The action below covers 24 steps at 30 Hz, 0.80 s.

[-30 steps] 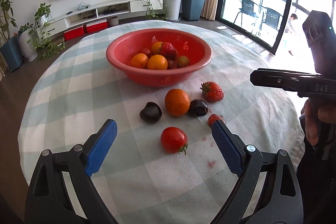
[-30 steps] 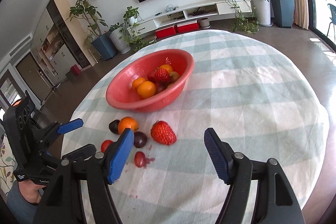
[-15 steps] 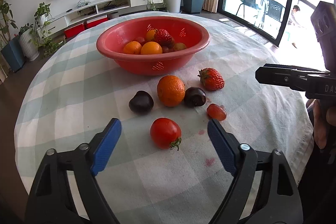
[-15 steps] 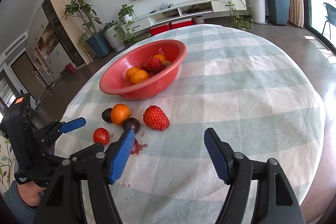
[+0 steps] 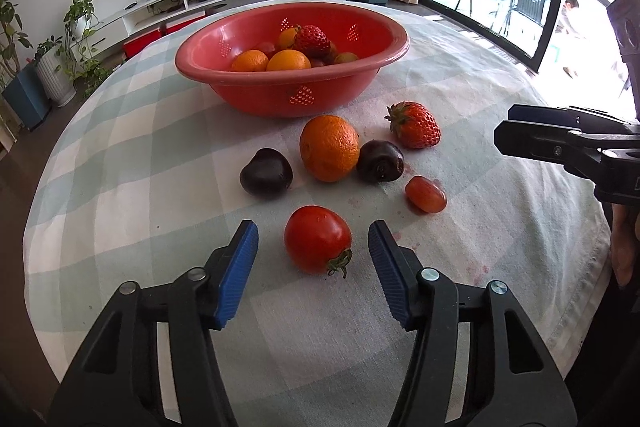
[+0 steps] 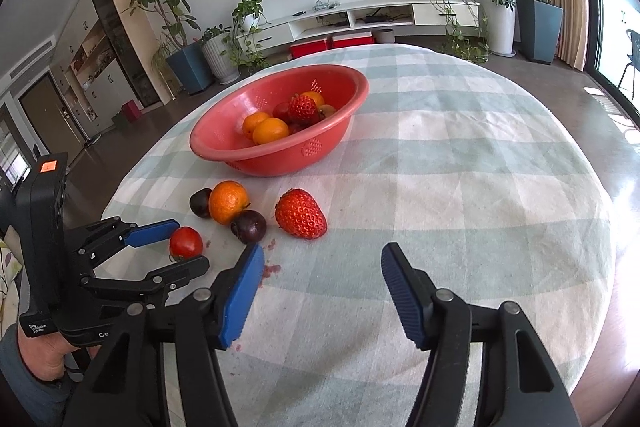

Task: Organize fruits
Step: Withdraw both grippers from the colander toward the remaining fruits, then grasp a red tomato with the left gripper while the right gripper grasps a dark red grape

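Now your left gripper brackets the tomato near the red colander, jaws open, untouching; your right gripper gapes empty.

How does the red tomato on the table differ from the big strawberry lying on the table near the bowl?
The round, smooth red tomato lies between the open fingers of the left gripper; the pointed, seed-dotted red strawberry lies farther away, nearer the red plastic colander bowl, with no gripper around it. The tomato's green stem points toward the camera; the strawberry's leaves point left. Both rest on the checked tablecloth, outside the bowl.
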Motion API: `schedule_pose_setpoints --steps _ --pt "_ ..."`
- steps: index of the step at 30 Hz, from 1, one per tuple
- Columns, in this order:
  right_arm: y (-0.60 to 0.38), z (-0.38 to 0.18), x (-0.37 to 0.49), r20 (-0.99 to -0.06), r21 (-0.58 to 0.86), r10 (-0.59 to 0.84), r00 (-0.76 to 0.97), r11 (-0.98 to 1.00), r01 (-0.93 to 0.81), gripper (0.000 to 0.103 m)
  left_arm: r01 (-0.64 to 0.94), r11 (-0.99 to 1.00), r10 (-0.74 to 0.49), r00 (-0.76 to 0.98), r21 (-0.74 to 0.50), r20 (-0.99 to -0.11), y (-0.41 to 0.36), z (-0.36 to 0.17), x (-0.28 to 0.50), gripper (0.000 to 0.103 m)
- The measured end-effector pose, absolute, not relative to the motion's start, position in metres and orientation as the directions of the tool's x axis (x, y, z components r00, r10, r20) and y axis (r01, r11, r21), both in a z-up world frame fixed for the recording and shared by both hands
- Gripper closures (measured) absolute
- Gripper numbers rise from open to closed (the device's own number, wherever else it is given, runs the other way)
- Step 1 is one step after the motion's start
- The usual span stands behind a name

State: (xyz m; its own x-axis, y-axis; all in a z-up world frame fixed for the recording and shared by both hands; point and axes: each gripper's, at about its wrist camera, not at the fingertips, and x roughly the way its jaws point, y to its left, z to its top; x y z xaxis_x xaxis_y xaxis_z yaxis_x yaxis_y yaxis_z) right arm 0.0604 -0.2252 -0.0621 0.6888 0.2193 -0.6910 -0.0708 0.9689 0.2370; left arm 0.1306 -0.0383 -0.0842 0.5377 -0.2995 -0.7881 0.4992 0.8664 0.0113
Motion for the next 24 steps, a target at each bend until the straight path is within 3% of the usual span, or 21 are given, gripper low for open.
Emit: schedule_pose_setpoints --steps 2,5,24 --pt "-0.223 -0.063 0.061 -0.694 0.23 0.22 0.686 0.97 -0.078 0.042 0.495 0.869 -0.304 0.539 0.004 -0.786 -0.036 -0.085 0.131 0.066" --pt "-0.219 -0.063 0.06 -0.697 0.216 0.216 0.684 0.972 -0.087 0.043 0.497 0.868 -0.308 0.548 0.006 -0.778 -0.036 -0.084 0.129 0.072" --pt "-0.178 -0.06 0.062 -0.727 0.134 0.227 0.649 0.973 -0.189 0.051 0.474 0.879 -0.346 0.572 -0.045 -0.744 -0.018 -0.075 0.123 0.072"
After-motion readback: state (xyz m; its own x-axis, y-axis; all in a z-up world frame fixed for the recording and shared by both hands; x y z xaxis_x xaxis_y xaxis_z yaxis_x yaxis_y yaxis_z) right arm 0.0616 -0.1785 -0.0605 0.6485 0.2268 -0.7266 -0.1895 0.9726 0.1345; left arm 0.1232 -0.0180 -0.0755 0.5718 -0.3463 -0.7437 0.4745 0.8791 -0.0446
